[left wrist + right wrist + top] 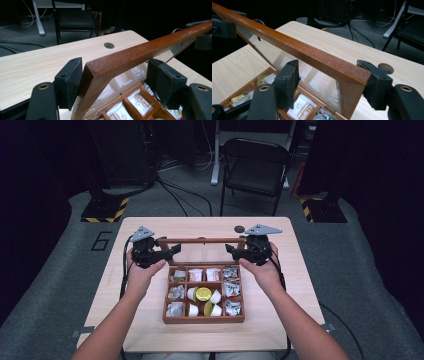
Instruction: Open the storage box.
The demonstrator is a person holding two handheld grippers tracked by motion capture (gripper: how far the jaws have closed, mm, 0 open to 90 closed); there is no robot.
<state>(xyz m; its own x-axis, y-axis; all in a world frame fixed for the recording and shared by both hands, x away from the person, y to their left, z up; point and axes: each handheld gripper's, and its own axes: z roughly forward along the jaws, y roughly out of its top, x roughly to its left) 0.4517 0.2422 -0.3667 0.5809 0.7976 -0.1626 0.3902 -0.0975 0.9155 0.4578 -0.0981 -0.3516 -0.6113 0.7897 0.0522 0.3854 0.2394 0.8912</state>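
1. High view: the wooden box point(203, 319) sits on the desk point(150, 227) between the 2 forearms, its glass-paned lid point(202, 240) raised and standing behind the compartments. The lid's top rail runs straight from the left gripper point(173, 250) to the right gripper point(230, 249), so each hand is at 1 corner, equally near. Both hands are raised, with the grippers pointing inward at each other.
2. Left gripper view: the lid's corner point(93, 68) lies between the jaws, against the left pad with a clear gap to the right one; the jaws stand apart, not clamped.
3. Right gripper view: the lid's other corner point(354, 75) sits between spread jaws, close to the right pad and well apart from the left one.
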